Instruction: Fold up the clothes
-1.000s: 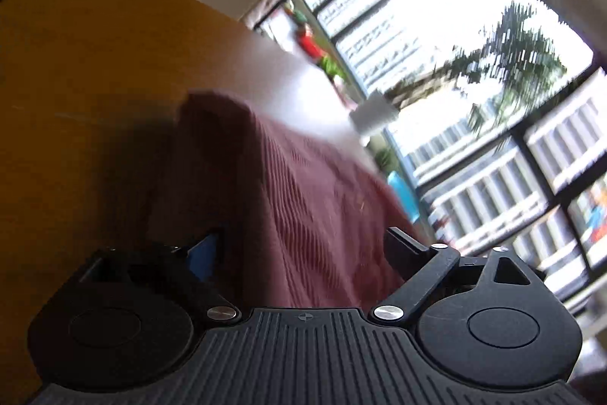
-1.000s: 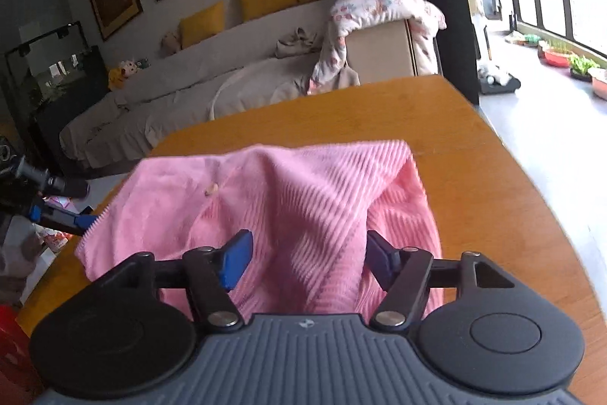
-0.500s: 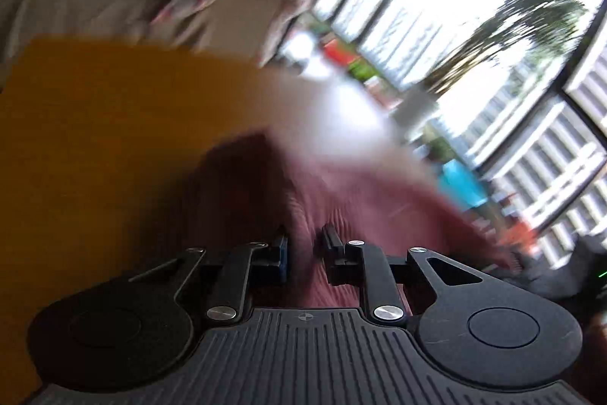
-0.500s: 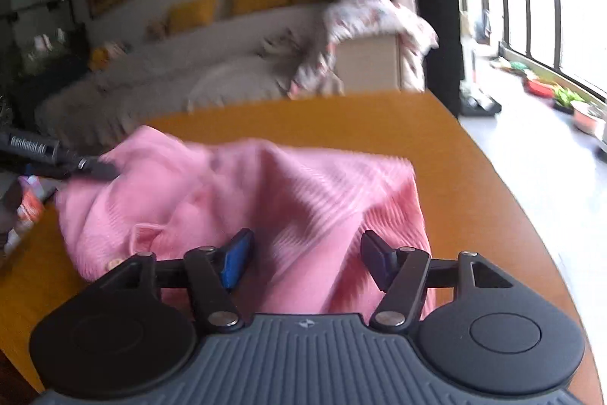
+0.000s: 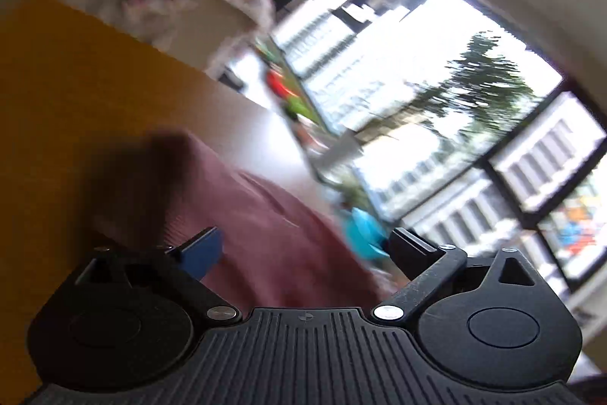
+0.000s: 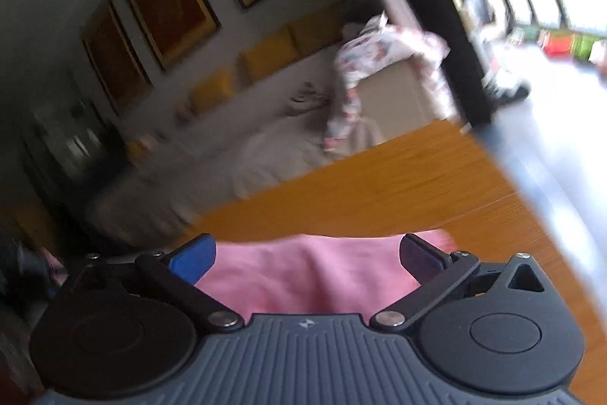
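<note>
Two claws spread wide, left claw, right claw, both empty, pink garment on wooden table

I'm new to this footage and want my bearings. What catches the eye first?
The pink ribbed garment lies on the orange wooden table, right in front of the right gripper, whose jaws stand open. In the left wrist view the bright window dominates beyond the left gripper, also open.

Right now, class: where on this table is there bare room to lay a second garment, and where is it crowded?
Bare wood lies beyond the pink garment, up to the table's far edge, and left of the garment in the left wrist view. Near both sets of open jaws it is crowded.
</note>
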